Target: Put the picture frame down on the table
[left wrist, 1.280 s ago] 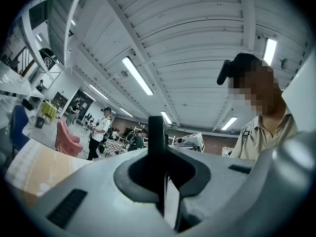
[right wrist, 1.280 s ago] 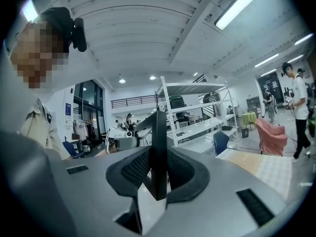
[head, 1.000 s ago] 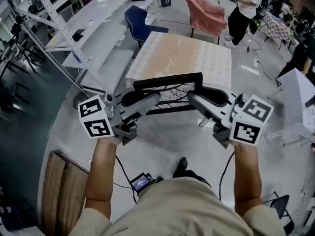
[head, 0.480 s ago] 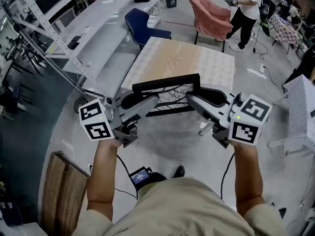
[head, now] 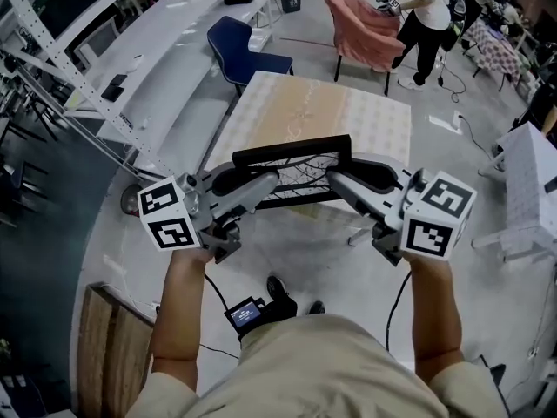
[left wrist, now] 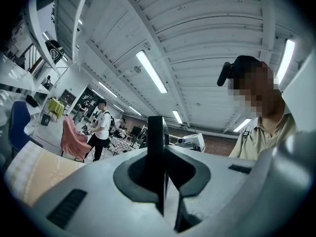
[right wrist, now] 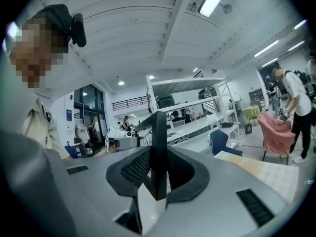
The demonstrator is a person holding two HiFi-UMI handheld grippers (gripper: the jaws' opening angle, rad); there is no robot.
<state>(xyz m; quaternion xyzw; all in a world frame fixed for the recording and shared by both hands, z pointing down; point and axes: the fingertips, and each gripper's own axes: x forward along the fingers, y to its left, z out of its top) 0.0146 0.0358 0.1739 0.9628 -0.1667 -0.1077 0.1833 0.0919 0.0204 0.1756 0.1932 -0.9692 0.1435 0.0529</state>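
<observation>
A black picture frame [head: 291, 149] with a line drawing behind its glass hangs in the air between my two grippers, above the floor and just short of the table [head: 313, 116]. My left gripper [head: 252, 185] is shut on the frame's left side, and its own view shows the dark frame edge [left wrist: 158, 157] clamped between the jaws. My right gripper [head: 344, 179] is shut on the right side, where the frame edge [right wrist: 158, 152] stands upright between the jaws.
The table has a beige and white patterned top. Beyond it stand a blue chair [head: 244, 50] and a chair draped in pink cloth [head: 365, 29]. A person [head: 426, 16] stands at the back right. A long white bench [head: 148, 68] runs along the left.
The table has slid lower and nearer in the head view. Both grippers keep the same hold on the frame.
</observation>
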